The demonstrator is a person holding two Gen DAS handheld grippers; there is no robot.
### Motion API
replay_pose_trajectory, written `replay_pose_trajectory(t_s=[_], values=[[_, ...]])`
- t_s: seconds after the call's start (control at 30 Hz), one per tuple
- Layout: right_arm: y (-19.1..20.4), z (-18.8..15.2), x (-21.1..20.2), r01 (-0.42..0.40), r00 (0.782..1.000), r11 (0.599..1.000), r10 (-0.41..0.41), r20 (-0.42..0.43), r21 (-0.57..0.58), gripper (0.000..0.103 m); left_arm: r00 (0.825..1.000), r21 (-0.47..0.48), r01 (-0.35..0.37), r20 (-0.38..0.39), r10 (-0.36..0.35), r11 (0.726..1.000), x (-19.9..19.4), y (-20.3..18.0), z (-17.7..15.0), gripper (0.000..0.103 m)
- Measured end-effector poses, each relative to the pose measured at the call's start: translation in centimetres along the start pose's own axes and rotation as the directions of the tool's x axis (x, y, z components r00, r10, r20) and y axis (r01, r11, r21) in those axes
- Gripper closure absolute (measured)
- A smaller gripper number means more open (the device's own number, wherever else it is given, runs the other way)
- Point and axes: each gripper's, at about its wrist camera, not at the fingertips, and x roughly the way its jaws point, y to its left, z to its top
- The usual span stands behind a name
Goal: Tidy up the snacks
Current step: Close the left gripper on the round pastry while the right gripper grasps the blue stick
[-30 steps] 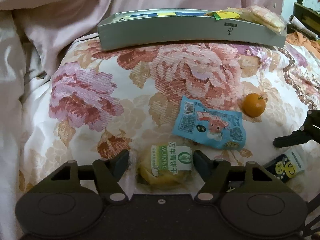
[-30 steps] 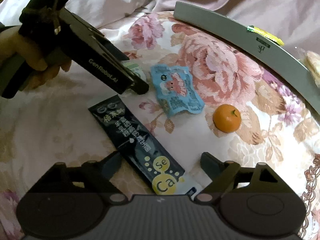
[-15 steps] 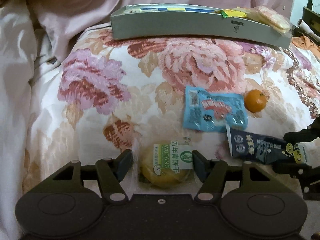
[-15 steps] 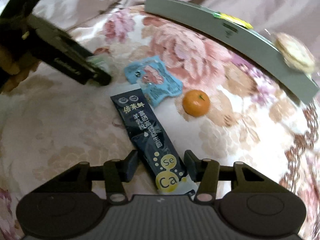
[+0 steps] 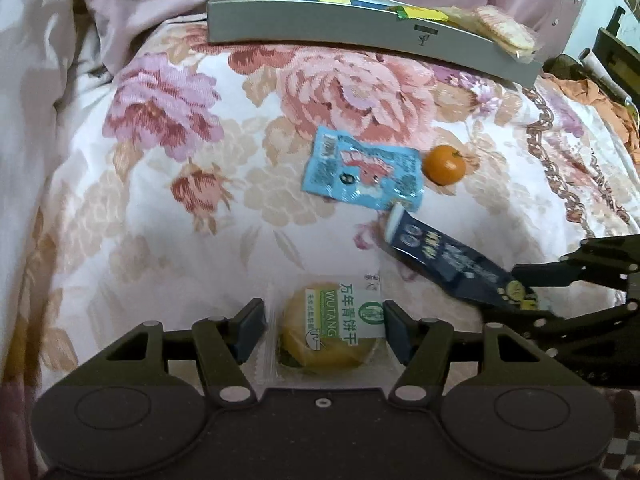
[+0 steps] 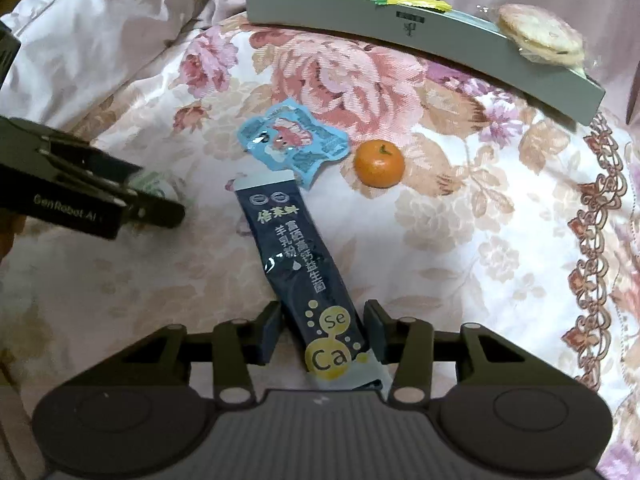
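My right tongs (image 6: 323, 330) are closing on the dark powder sachet (image 6: 298, 258), whose long axis runs up-left toward the grey tray (image 6: 400, 26) at upper frame. My left tongs (image 5: 324, 320) hold the wrapped biscuit (image 5: 330, 330), narrow, low centre, above the floral bed (image 5: 160, 200).

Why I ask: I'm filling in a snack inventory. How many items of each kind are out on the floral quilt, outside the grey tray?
Blue packet: 1
Dark sachet: 1
Biscuit pack: 1
Tangerine: 1
Total: 4
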Motion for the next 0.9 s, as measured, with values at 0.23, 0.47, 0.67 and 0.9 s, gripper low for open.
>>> replay_pose_trajectory(t_s=[0.23, 0.47, 0.67, 0.9], values=[[1.3, -0.3, 0.4, -0.008, 1.000, 0.997, 0.008, 0.005, -0.071, 0.046, 1.000, 0.048, -0.014, -0.010, 0.015, 0.999, 0.3, -1.2, -0.6, 0.038], [1.5, -0.1, 1.1, 0.002, 1.000, 0.996, -0.001, 0.014, -0.094, 0.043, 1.000, 0.075, -0.012, -0.012, 0.013, 0.997, 0.6, -1.5, -0.6, 0.036], [1.5, -0.2, 1.3, 0.003, 1.000, 0.996, -0.001, 0.021, -0.090, 0.051, 1.000, 0.100, -0.018, 0.003, 0.017, 0.995, 0.5, -2.0, -0.6, 0.045], [3.8, -0.6, 1.0, 0.082, 0.995, 0.966, -0.068, 0.067, -0.243, 0.063, 1.000, 0.101, -0.023, 0.017, 0.021, 0.995, 0.4, -2.0, -0.7, 0.049]])
